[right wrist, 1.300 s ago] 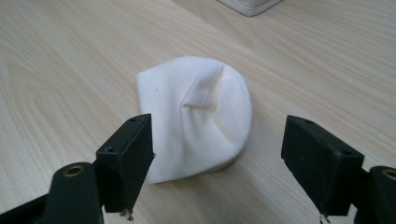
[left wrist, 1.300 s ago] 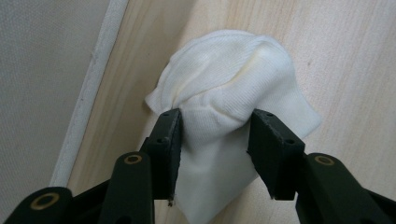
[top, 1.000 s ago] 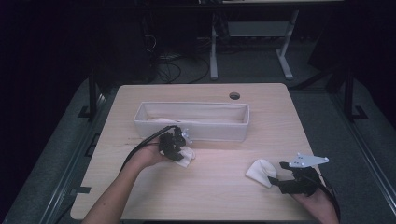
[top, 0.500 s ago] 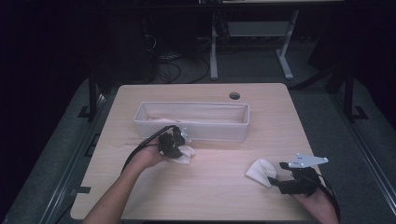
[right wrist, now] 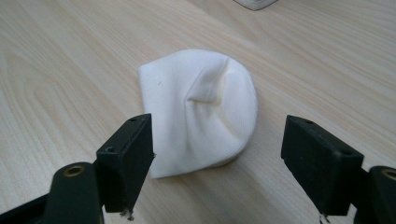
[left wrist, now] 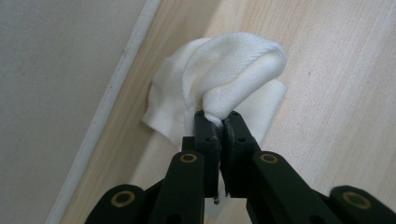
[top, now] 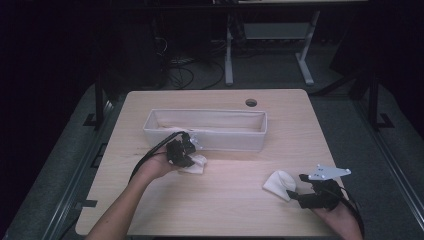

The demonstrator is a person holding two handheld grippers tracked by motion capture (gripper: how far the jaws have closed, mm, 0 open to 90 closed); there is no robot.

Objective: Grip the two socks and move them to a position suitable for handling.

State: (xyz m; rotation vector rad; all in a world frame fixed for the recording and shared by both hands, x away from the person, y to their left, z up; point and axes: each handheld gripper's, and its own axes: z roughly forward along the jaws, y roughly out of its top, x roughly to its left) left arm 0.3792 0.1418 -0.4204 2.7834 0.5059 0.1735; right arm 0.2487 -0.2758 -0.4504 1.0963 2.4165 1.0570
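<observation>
cloths: 2, both white, on desk (top: 220,210) | bins: 1 white bin (top: 205,129) | left tool (left wrist: 217,122): clamped on bunched cloth (left wrist: 224,74) just beside bin wall, jaws having just eased slightly | right tool (right wrist: 217,161): jaws apart, folded cloth (right wrist: 201,109) lying between them, untouched

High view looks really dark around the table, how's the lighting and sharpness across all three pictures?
High view: the wooden table is lit, the floor and room around it are near black, detail soft. Left gripper view: bright and even, the white cloth crisp, the near tongs slightly soft. Right gripper view: evenly lit, the folded cloth sharp, faint shadow beneath it.
</observation>
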